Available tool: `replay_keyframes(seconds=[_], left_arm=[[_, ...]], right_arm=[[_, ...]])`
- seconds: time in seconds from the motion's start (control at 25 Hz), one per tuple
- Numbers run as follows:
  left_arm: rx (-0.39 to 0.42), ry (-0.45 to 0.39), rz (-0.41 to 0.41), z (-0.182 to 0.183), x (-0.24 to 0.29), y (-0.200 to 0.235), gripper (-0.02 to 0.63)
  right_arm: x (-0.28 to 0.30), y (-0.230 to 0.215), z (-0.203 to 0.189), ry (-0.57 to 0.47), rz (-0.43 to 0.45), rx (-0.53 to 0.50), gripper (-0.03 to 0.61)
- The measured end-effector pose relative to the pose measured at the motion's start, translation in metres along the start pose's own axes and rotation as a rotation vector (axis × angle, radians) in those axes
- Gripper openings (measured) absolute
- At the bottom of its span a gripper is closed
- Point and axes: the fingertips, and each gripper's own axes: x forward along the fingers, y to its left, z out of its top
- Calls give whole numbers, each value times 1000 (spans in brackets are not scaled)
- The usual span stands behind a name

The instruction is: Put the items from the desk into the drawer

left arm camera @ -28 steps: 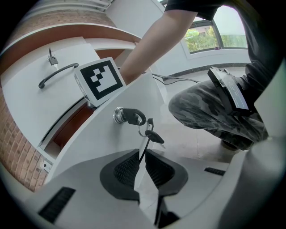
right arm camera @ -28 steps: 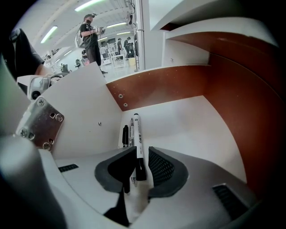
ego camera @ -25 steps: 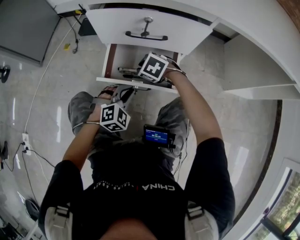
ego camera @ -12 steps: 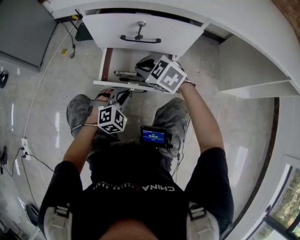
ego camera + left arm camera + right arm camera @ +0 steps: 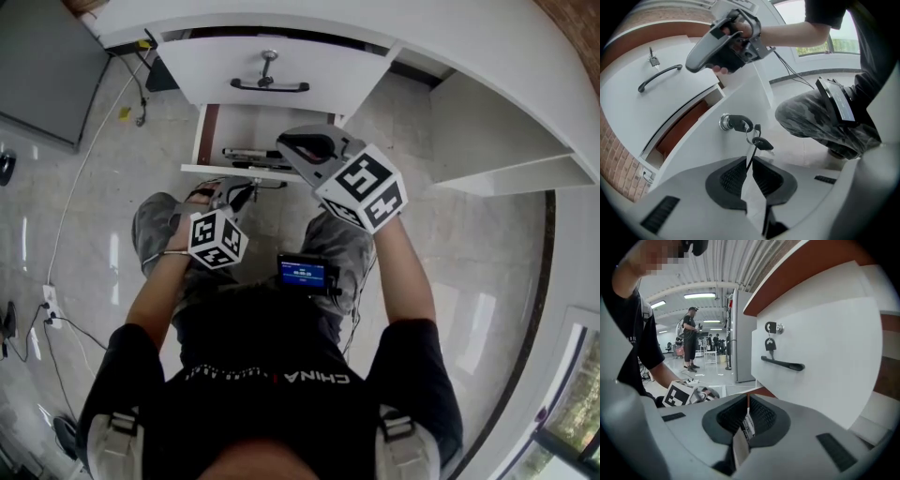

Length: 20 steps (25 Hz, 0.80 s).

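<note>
The lower drawer [image 5: 211, 172] stands pulled out, with dark slim items [image 5: 248, 153] lying inside. My left gripper [image 5: 241, 193] rests at that drawer's front. In the left gripper view its jaws [image 5: 751, 158] stand closed, and a thin piece of the hanging key bunch [image 5: 761, 142] below the lock [image 5: 725, 122] runs between their tips. My right gripper [image 5: 286, 144] hangs raised above the drawer's right end, facing the upper drawer's front [image 5: 820, 348]. Its jaws [image 5: 747, 397] have just been closing and now stand shut with nothing between them.
The upper drawer carries a black handle [image 5: 269, 86], a lock [image 5: 773, 327] and a hanging key [image 5: 769, 344]. A small device with a lit screen [image 5: 302, 272] lies on the person's lap. A cable runs over the floor [image 5: 89, 141] at the left. People stand far off [image 5: 690, 338].
The right gripper has come up out of the lower drawer and toward the camera. The left gripper has stayed at the drawer front.
</note>
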Motion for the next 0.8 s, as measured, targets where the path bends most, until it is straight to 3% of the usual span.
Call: replay_keyframes(seconds=[0.32,0.8], left_arm=[[-138,-49,-63,13,-10,18,51],[-107,-41,-73,18,-3,28,51]], right_arm=[[-18,7,4,-145,-72,96,25],[-28,7,1,-216,-105,177,25]])
